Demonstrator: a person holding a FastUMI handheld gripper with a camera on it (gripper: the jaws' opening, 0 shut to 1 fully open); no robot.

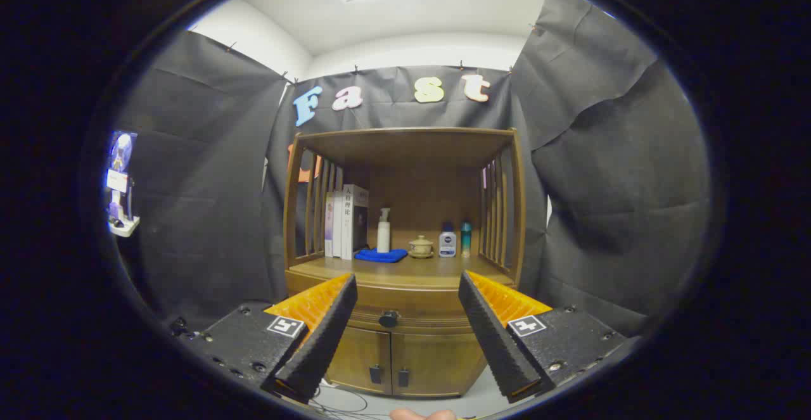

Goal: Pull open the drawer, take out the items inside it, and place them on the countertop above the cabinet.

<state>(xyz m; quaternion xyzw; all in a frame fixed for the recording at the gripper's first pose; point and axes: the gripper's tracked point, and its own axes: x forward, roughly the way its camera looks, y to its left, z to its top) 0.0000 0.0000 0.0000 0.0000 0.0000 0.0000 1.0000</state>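
A wooden cabinet (405,344) stands ahead against the booth wall. Its drawer (405,315) is closed, with a dark round knob (388,318) at its front. My gripper (407,284) is open, its fingers spread wide, and the knob sits between and beyond them at some distance. The countertop (405,269) above the drawer holds several items under a slatted wooden shelf frame. What lies inside the drawer is hidden.
On the countertop stand books (345,220), a white pump bottle (383,230), a blue cloth (380,255), a small lidded pot (421,247) and two small bottles (456,239). Two lower doors (388,360) sit below the drawer. Cables lie on the floor (342,401).
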